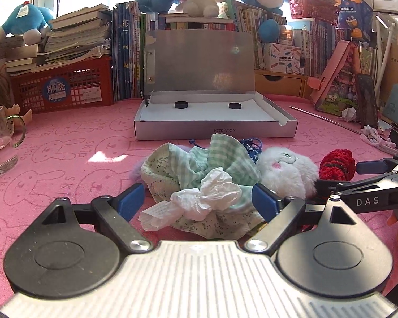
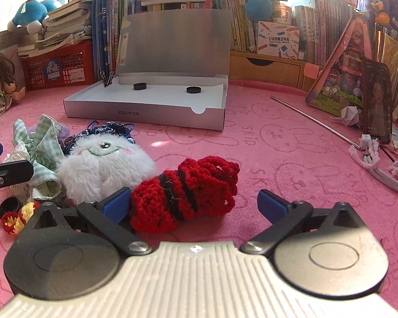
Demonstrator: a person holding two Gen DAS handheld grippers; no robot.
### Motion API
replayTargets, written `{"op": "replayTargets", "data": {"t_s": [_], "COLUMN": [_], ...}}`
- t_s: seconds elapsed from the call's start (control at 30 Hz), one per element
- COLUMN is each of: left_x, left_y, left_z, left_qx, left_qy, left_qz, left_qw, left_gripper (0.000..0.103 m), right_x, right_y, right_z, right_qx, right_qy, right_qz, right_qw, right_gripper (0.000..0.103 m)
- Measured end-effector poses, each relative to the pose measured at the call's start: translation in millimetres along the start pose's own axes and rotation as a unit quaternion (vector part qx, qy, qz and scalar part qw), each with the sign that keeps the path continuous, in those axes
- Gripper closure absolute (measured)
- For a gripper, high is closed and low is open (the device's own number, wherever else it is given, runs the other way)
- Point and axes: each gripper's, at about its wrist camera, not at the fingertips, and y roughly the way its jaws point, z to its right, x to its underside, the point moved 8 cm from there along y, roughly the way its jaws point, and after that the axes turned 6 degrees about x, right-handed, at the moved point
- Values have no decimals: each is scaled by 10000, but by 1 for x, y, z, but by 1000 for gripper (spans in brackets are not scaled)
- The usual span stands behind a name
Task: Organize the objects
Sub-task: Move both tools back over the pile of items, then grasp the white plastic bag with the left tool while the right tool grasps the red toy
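We hold both hand-held grippers low and level, pointing forward, side by side. Our left hand-held gripper (image 1: 197, 198) has its jaws spread wide. Our right hand-held gripper (image 2: 195, 202) is spread wide too. The right one's fingers (image 1: 371, 165) reach in beside the left.

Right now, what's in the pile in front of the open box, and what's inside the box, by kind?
Crumpled tissue: 1
Green checked cloth: 1
White fluffy plush: 1
Red crochet piece: 1
Blue patterned pouch: 1
Black discs in box: 2
Total: 7
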Motion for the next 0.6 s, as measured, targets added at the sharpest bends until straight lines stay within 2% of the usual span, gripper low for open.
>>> {"op": "replayTargets", "data": {"t_s": [0.13, 0.3, 0.6], "left_x": [6, 7, 14], "left_y": [4, 4, 10], "left_z": [-9, -12, -14], "left_qx": [159, 135, 57], "left_qy": [-400, -411, -522], "left_qz": [-166, -120, -284], "left_qw": [9989, 9990, 9982], "left_gripper": [12, 13, 13], "right_x": [-1, -1, 0], "right_y": [4, 11, 18], "right_z": [-3, -7, 0], "right_qx": [-45, -167, -493], "right_qy": [-201, -787, -458], "right_qz": [-53, -66, -249], "right_qw": [9998, 9967, 9974], "right_gripper": [0, 0, 0]}}
